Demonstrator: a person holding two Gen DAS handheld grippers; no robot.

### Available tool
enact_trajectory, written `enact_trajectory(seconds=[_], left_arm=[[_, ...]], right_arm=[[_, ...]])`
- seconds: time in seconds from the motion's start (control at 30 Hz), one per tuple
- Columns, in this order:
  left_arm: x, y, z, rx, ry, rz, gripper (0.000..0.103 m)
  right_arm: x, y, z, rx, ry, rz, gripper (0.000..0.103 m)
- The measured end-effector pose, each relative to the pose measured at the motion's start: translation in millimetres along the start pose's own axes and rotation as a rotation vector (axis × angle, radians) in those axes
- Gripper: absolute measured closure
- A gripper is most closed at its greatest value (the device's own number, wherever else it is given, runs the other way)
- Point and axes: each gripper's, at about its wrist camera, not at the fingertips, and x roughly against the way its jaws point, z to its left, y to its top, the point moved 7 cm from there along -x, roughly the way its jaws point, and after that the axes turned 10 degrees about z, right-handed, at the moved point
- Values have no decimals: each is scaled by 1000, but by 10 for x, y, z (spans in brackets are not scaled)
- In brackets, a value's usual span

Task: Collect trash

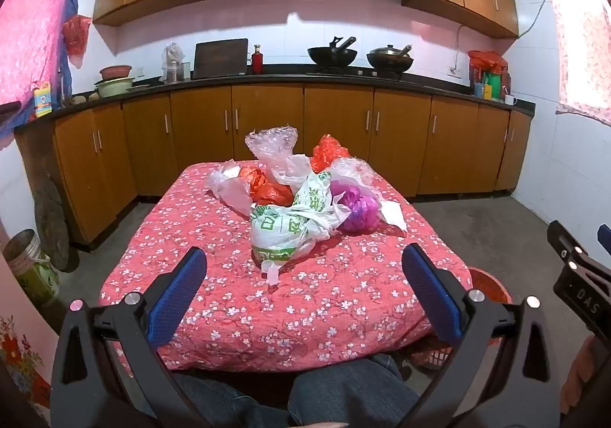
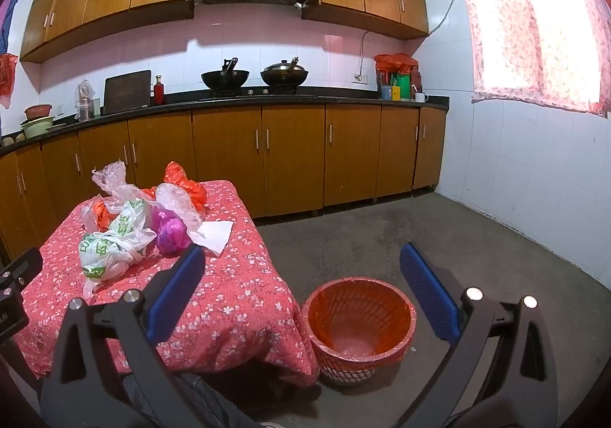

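A heap of crumpled plastic bags lies on a low table with a red flowered cloth [image 1: 214, 305]. Nearest is a white bag with green print [image 1: 282, 229] [image 2: 110, 248]. Beside it lie a purple bag [image 1: 359, 206] [image 2: 172, 233], orange bags [image 1: 267, 187] [image 2: 187, 187], clear bags [image 1: 273, 145] [image 2: 110, 179] and a white paper sheet [image 2: 215, 233]. My left gripper [image 1: 303, 275] hovers open over the table's near side, short of the white bag, with nothing between its fingers. My right gripper [image 2: 301, 279] stands open above an orange mesh trash basket [image 2: 359, 325] on the floor right of the table.
Wooden kitchen cabinets [image 2: 294, 156] and a dark counter with two woks [image 2: 284, 76] line the far wall. Grey concrete floor [image 2: 477, 237] spreads right of the table. A bucket [image 1: 30, 267] stands on the floor at the left. A person's jeans-clad knees [image 1: 343, 397] sit below the table's near edge.
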Motion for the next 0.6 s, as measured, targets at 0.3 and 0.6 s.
enact_trajectory(seconds=[0.3,0.6], left_arm=[[-2,2,-1,1,-2,-1,2],[0,1,0,3,-2,-1,2]], right_arm=[[6,-7,-12,-2,0,-2,4],[4,1,-10,-5,1,1,4]])
